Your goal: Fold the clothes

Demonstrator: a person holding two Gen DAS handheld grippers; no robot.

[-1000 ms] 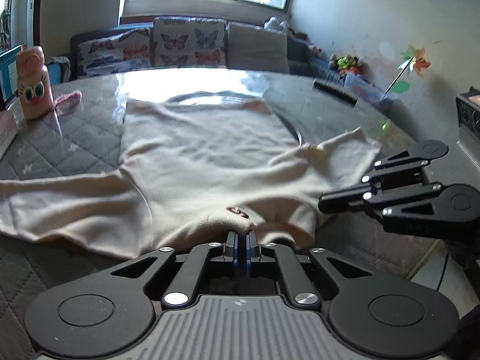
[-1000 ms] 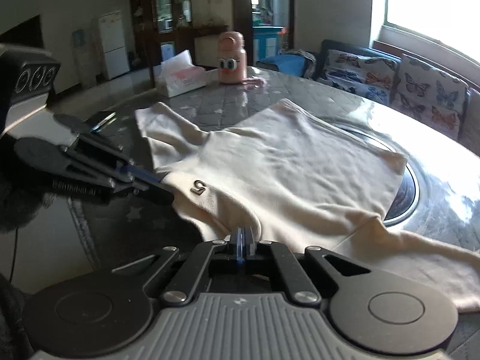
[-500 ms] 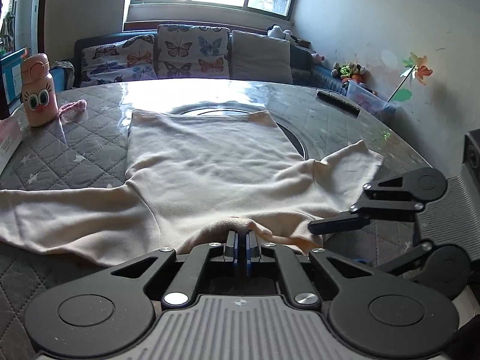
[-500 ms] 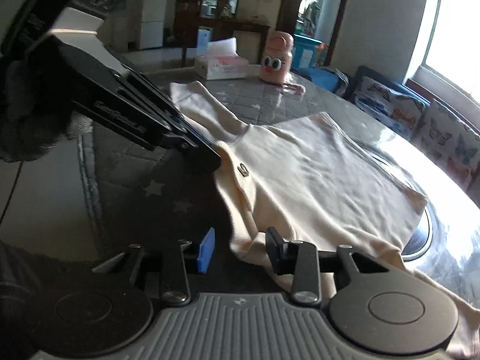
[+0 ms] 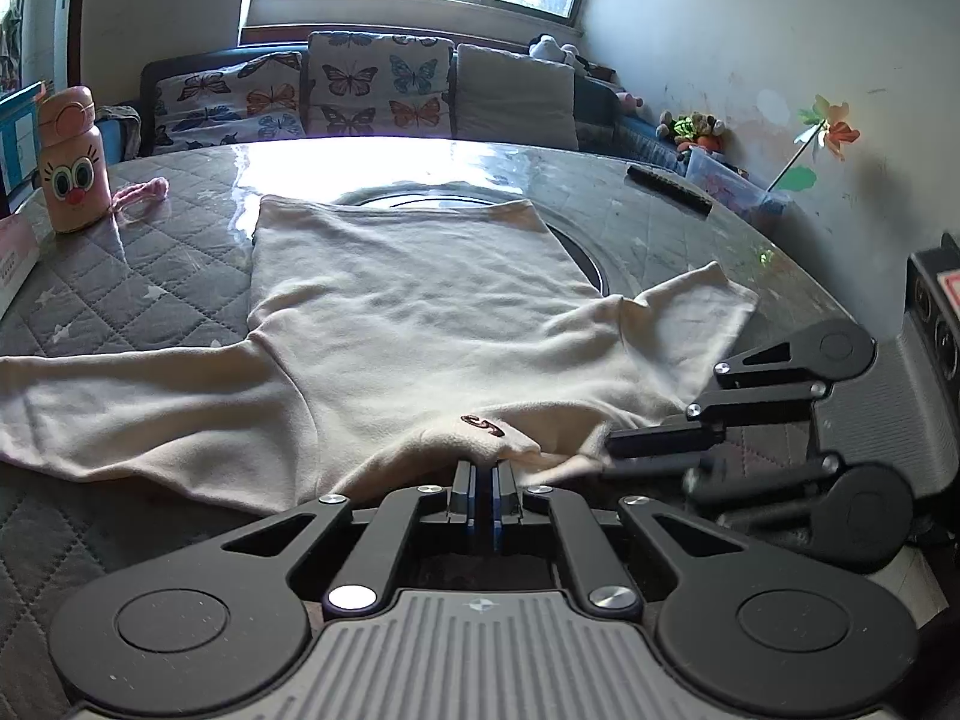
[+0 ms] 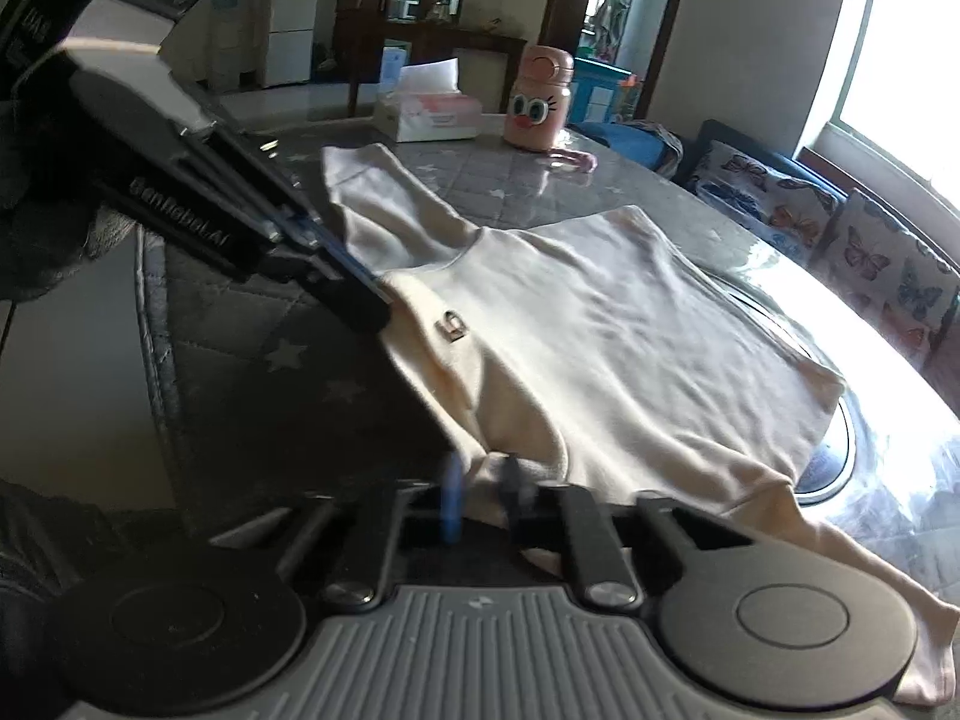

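A cream long-sleeved shirt lies spread flat on the round table, hem far, both sleeves out to the sides. Its collar edge carries a small dark mark. My left gripper is shut on the collar edge just below that mark. In the right wrist view the shirt runs away to the right, and the left gripper clamps the cloth at upper left. My right gripper is closing, blurred, with a fold of the collar edge between its fingers. In the left wrist view the right gripper pinches cloth beside mine.
A pink bottle with cartoon eyes and a tissue box stand at the table's far side. A dark flat bar lies at the far right. The grey quilted cover reaches the near table edge. A sofa stands behind.
The right gripper opened, shifted along the collar edge and rolled, then closed around the cloth again. The left gripper kept its hold and stayed put.
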